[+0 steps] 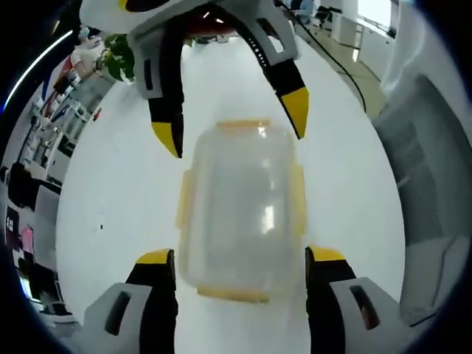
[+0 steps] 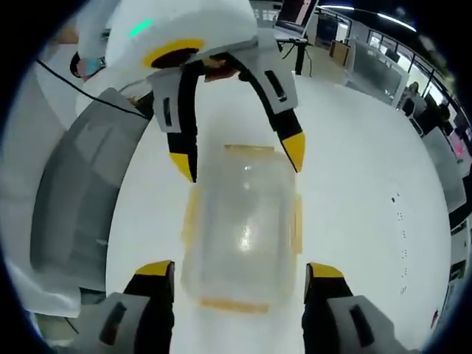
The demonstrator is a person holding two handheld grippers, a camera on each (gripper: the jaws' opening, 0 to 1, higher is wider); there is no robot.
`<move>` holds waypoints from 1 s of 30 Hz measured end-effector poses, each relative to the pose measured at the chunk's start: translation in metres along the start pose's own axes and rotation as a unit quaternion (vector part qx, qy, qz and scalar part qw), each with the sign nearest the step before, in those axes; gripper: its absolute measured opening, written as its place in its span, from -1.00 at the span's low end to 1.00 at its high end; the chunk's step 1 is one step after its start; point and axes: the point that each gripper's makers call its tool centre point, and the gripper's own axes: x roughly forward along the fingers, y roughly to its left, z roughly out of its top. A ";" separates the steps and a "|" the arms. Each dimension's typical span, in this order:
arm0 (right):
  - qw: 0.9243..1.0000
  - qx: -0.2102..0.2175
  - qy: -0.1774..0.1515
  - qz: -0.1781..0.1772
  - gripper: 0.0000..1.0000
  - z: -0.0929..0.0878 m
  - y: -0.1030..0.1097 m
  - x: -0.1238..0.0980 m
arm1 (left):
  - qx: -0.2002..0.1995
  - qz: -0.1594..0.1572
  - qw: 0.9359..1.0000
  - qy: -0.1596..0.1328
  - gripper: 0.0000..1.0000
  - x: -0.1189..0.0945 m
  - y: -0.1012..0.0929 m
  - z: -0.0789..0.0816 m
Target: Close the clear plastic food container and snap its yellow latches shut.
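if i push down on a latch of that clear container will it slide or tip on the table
The clear container looks empty, so it is probably light and could skate on the smooth white table. It sits low and wide, so tipping seems unlikely. The left hand-held gripper and right hand-held gripper stand open at opposite ends, which could brace it.

Your left gripper [image 1: 240,256] points forward with its jaws spread wide, the yellow-tipped fingers [image 1: 155,257] standing well apart at the bottom of the left gripper view. Your right gripper [image 2: 240,270] faces it from the opposite side, its jaws spread just as wide, so the two sets of tips point toward each other.
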 end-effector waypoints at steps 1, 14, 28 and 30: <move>1.000 -0.002 0.002 -0.003 0.43 -0.001 0.001 0.001 | 0.002 0.000 1.000 0.002 0.42 0.001 0.000 -0.001; 0.999 0.004 0.005 -0.046 0.52 -0.012 -0.003 0.017 | 0.014 -0.011 0.999 0.031 0.53 0.014 -0.001 -0.007; 0.999 0.005 0.007 -0.048 0.48 -0.016 -0.003 0.023 | 0.011 -0.011 0.999 0.045 0.54 0.020 -0.002 -0.010; 0.999 0.001 0.010 -0.047 0.47 -0.016 -0.002 0.023 | 0.007 -0.010 0.999 0.045 0.54 0.020 -0.003 -0.011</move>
